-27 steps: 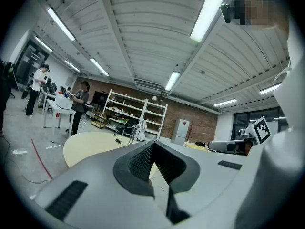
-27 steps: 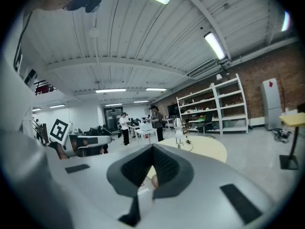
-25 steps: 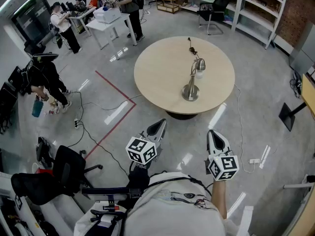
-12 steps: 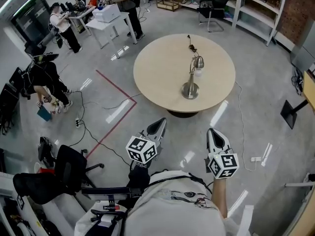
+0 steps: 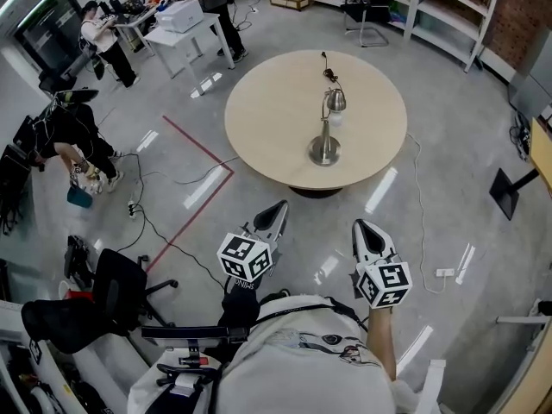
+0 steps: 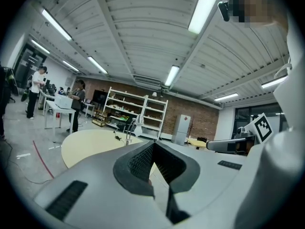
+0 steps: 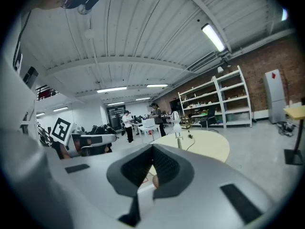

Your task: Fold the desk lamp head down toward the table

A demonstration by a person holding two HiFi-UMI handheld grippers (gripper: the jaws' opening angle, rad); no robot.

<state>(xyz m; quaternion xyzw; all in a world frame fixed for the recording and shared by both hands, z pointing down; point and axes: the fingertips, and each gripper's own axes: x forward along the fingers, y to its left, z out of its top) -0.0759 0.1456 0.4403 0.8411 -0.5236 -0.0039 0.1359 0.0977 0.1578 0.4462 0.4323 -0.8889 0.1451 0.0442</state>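
Nothing done yet: the desk lamp [image 5: 325,136] stands unfolded near the middle of the round table [image 5: 267,119], well apart from the closed, empty left gripper [image 5: 278,207] and right gripper [image 5: 362,227].

Glossy grey floor [image 5: 483,102], red tape [image 5: 200,147] corner and loose cables [image 5: 172,244] across it. Round beige table [image 5: 276,119] mid-room. White shelves [image 5: 440,7] along brick wall [image 5: 522,3] at back. White desk [image 5: 185,34] far left, people [image 5: 95,33] round it. Black chair [image 5: 116,283] near left. Ribbed white ceiling [image 6: 138,37], long light strips [image 6: 205,6] lit.
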